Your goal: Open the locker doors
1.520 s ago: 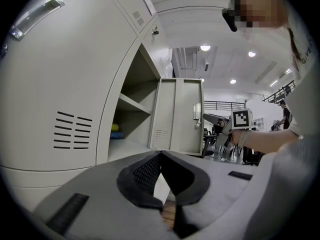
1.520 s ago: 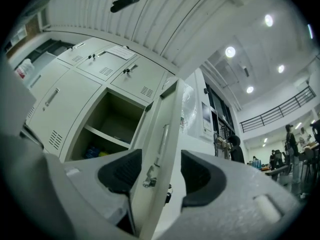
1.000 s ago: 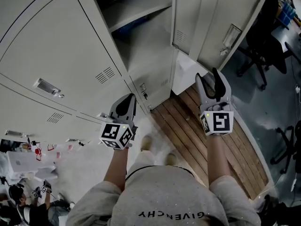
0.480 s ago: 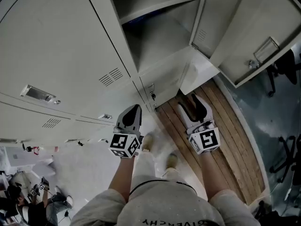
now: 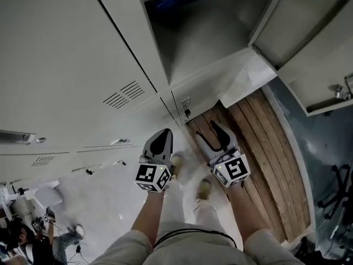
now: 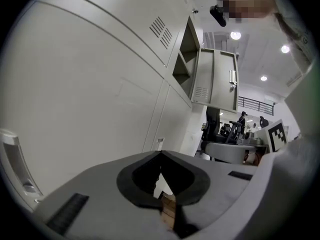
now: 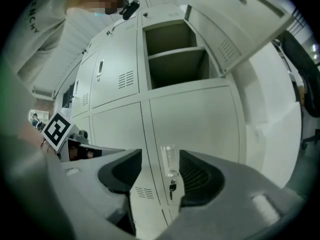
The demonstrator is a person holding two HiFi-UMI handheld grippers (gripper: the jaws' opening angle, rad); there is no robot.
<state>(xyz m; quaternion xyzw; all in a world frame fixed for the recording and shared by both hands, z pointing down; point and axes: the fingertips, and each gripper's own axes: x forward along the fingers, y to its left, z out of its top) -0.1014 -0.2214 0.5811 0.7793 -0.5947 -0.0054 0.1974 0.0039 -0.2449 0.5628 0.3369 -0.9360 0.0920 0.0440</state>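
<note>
Grey metal lockers fill the head view. The upper right compartment [image 5: 204,32] stands open, its door [image 5: 309,43] swung out to the right. Below it a lower door [image 5: 204,87] is closed, with a clear handle [image 5: 185,102] and a key [image 5: 187,112] under it. My right gripper [image 5: 208,131] is open and a short way in front of that handle. In the right gripper view the handle [image 7: 168,160] and key [image 7: 172,186] show between the jaws of my right gripper [image 7: 159,159], apart from them. My left gripper [image 5: 160,139] is shut and empty, near the closed left locker door [image 6: 100,84].
A wooden plank floor [image 5: 259,148] lies under the open door, with a white sheet [image 5: 242,81] at the locker's foot. Office chairs [image 5: 339,186] stand at the right. A person [image 5: 22,236] is at the bottom left. My shoes [image 5: 204,187] are below the grippers.
Both grippers have come down from the upper locker level. The right gripper has moved left and down to face the lower door's handle. The lockers now look nearer.
</note>
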